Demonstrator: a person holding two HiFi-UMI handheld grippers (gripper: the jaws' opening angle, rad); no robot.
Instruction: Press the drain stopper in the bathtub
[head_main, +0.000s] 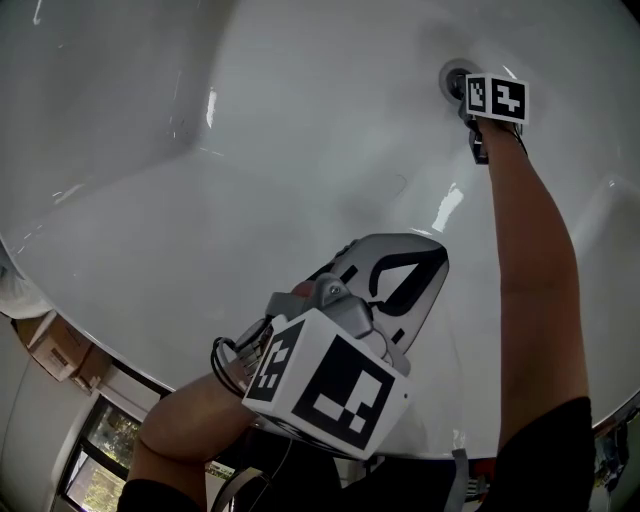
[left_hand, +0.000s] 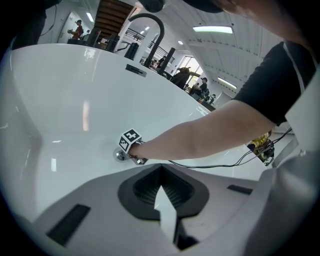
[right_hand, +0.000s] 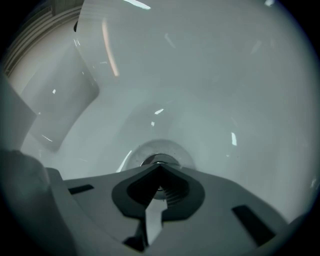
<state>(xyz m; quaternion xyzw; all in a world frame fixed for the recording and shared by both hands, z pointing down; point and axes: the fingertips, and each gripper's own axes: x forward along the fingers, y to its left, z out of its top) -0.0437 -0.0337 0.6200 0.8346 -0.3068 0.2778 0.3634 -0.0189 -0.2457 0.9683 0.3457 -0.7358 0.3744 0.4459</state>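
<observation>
Right gripper (right_hand: 159, 169) in my hand has its jaws pressed together with nothing between them. The drain stopper (right_hand: 159, 161) lies directly ahead of the closed tips, its chrome disc showing just beyond them; I cannot tell whether they touch it. The stopper sits in the floor of the white bathtub (head_main: 250, 150). In the head view, my right arm (head_main: 535, 270) reaches down to it. My left gripper (left_hand: 161, 169) is held well back from the stopper, jaws also together and empty.
</observation>
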